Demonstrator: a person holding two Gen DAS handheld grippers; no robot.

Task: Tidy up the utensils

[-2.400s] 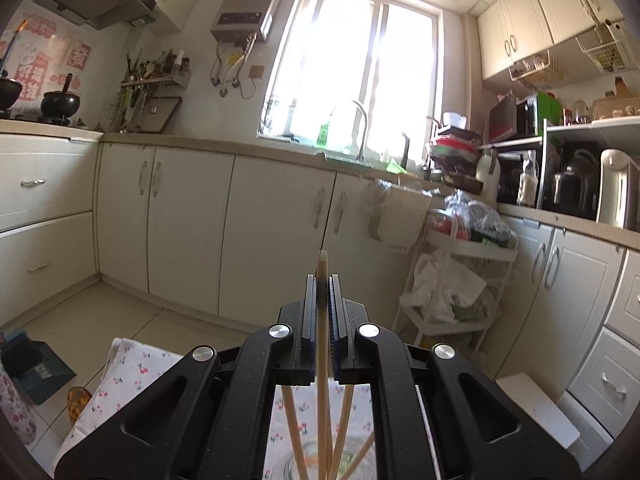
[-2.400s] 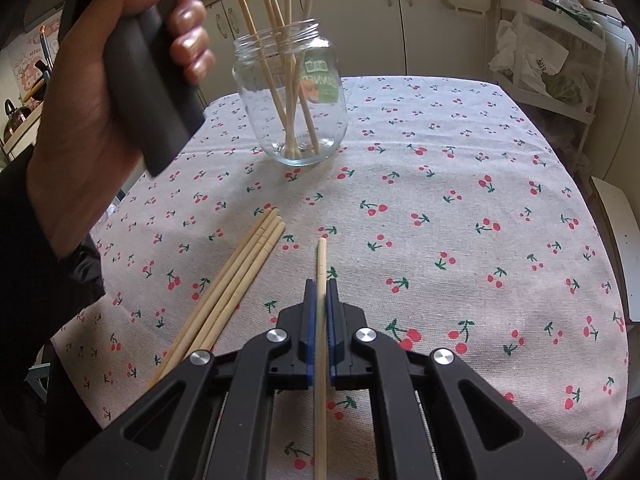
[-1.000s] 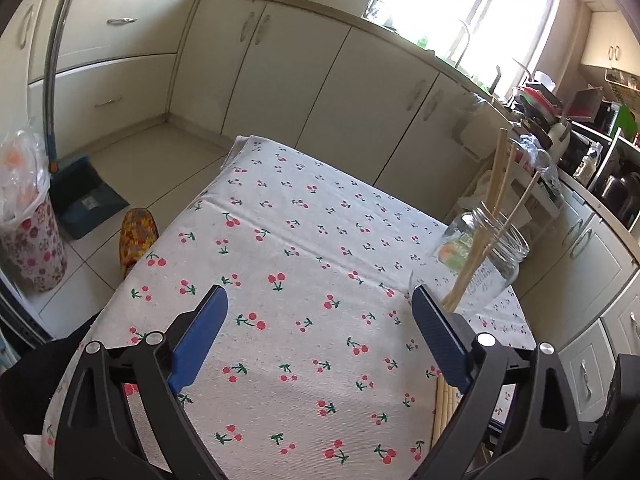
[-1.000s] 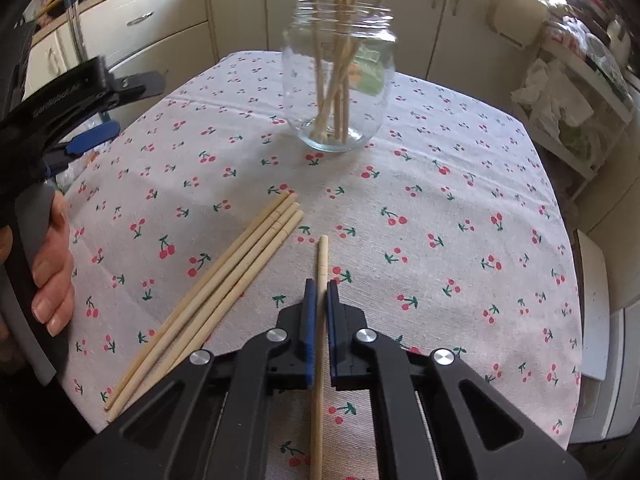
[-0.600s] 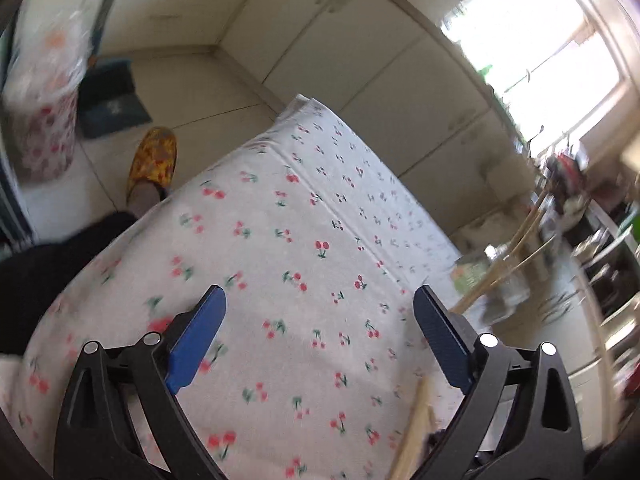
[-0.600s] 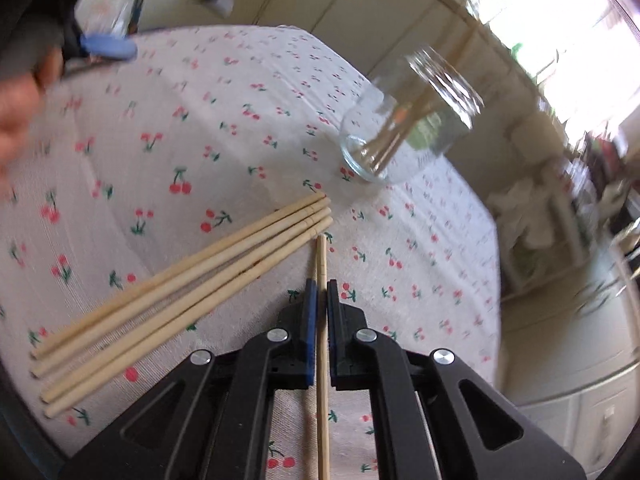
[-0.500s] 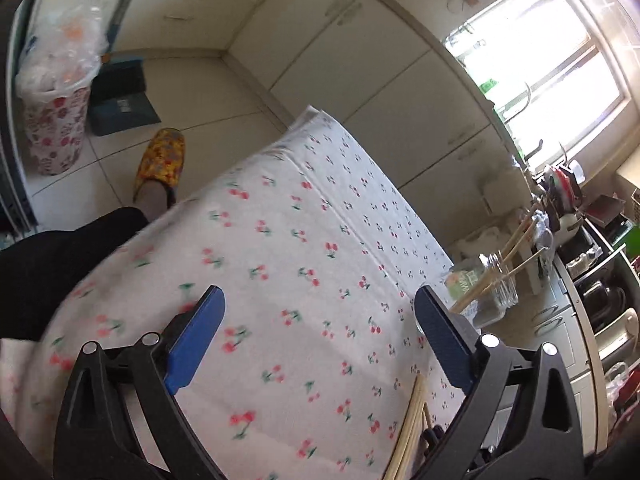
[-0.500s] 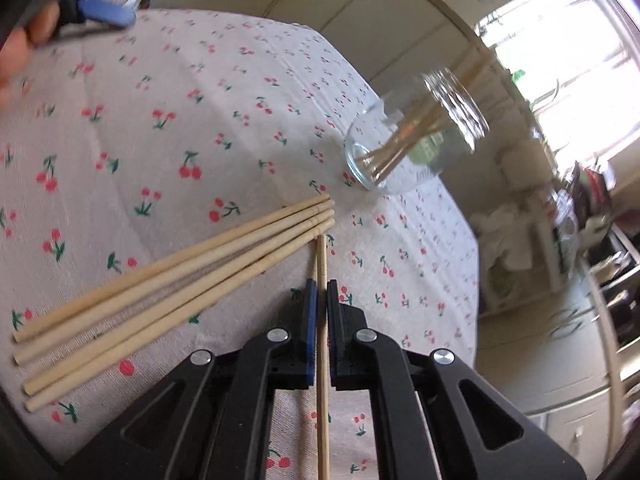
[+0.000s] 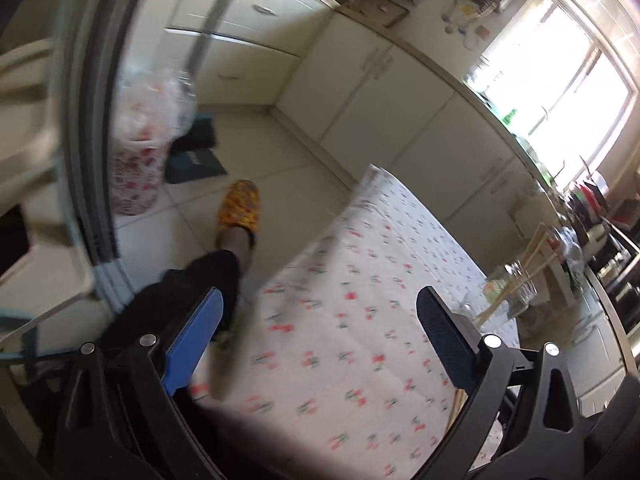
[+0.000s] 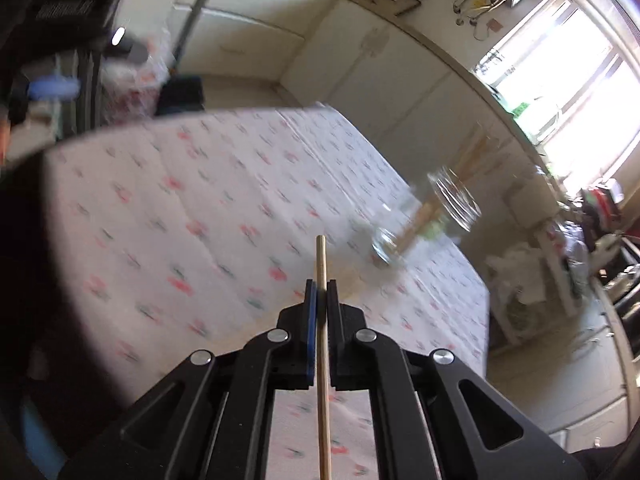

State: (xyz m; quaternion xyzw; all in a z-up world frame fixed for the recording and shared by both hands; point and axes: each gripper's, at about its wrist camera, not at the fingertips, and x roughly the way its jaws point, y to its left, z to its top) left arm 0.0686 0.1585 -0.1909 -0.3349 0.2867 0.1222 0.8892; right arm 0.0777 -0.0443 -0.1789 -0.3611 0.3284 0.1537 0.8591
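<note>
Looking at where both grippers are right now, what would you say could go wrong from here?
The right gripper pinches one chopstick at a single point, so it may swivel or slip before reaching the jar. The jar already holds several chopsticks, so the new one could catch on them or tip the glass. The left gripper is open and holds nothing, so nothing steadies the jar.

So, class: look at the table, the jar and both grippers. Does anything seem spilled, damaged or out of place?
Nothing stands out. The glass jar stands on the cherry-print tablecloth with chopsticks in it, the right gripper is shut on one chopstick, and the left gripper is open and empty. Both views are blurred, so small flaws could go unseen.
</note>
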